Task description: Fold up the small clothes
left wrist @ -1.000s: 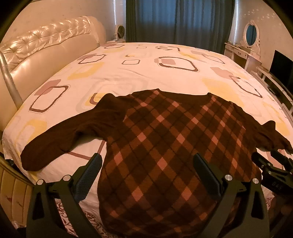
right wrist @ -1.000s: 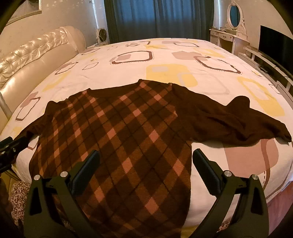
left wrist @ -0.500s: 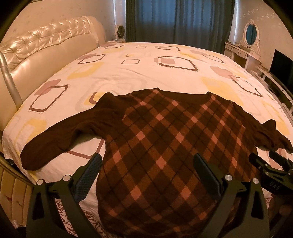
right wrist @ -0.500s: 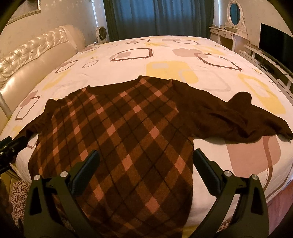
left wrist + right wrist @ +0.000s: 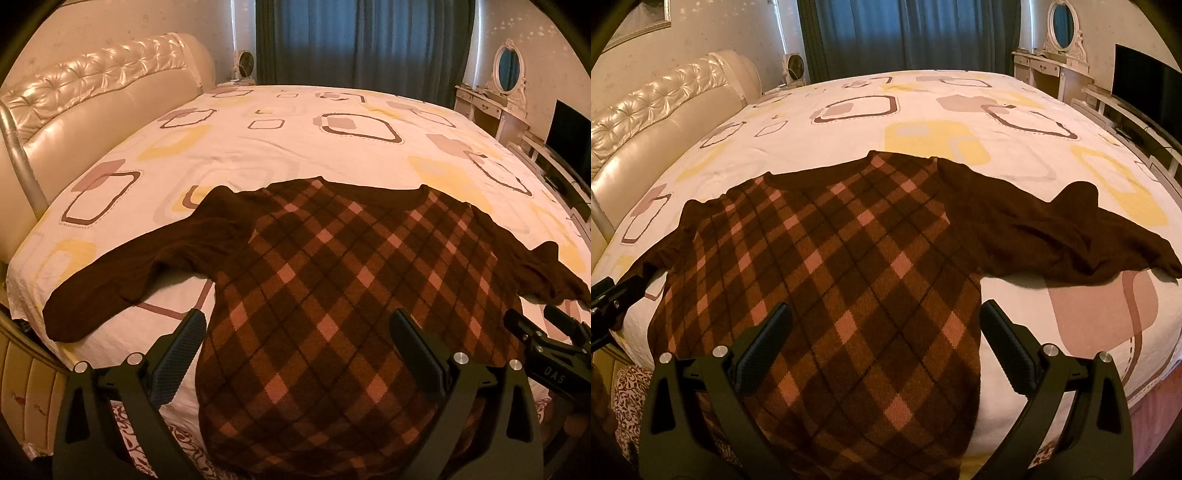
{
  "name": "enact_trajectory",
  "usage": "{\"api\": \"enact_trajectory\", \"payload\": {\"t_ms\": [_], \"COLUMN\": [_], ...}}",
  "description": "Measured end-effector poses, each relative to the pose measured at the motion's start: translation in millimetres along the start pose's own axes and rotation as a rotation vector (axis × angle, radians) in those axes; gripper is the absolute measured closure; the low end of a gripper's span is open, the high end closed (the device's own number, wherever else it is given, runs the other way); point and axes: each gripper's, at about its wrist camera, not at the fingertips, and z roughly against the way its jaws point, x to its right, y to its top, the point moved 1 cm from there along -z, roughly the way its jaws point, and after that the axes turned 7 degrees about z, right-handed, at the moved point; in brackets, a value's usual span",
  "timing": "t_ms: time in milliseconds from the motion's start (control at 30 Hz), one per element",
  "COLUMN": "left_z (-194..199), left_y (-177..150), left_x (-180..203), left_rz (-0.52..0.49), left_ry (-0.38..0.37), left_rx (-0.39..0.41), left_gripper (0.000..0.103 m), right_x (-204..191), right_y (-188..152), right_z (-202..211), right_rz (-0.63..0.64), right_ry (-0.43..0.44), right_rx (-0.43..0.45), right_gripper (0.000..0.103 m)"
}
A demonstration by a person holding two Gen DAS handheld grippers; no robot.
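While my left tool (image 5: 297, 354) hangs low over the near edge of the bed (image 5: 295, 147), its view shows the argyle sweater (image 5: 332, 295) lying face up and spread flat, hem draped over the bed's edge toward me. Its plain brown left sleeve (image 5: 140, 266) stretches out toward the tufted headboard (image 5: 92, 92). Knit like this should be soft, limp and fairly light, and I judge it will sag and stretch if lifted by one point, so the shoulder seam or the cuff looks the better hold. The tool stands wide apart with nothing between its fingers, hovering above the lower body of the sweater. At the right edge my other tool pokes in.

From the right wrist, the same sweater (image 5: 849, 277) fills the foreground, and its right sleeve (image 5: 1052, 229) lies rumpled, with a peak of cloth sticking up. I would smooth that before folding it in. My right tool (image 5: 886, 345) is likewise spread wide and empty, poised over the hem side; whether it touches the knit I cannot tell.
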Motion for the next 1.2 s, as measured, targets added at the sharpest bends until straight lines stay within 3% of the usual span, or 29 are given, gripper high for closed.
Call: {"api": "enact_trajectory", "payload": {"t_ms": [1033,1200], "left_z": [-2.6,-6.5], "left_y": [-2.5,-5.9], "left_x": [-3.3,-8.0], "left_rz": [0.009,0.019], "left_ry": [0.002,-0.006], "left_rx": [-0.004,-0.012], "left_gripper": [0.004,0.004], "right_x": [0.3,14.1], "right_y": [-2.8,0.0], "right_z": [-2.0,-2.8], "right_rz": [-0.004,-0.064], "right_ry": [0.003,0.036], "right_rx": [-0.002,-0.018], "right_gripper": [0.002,0.002]}}
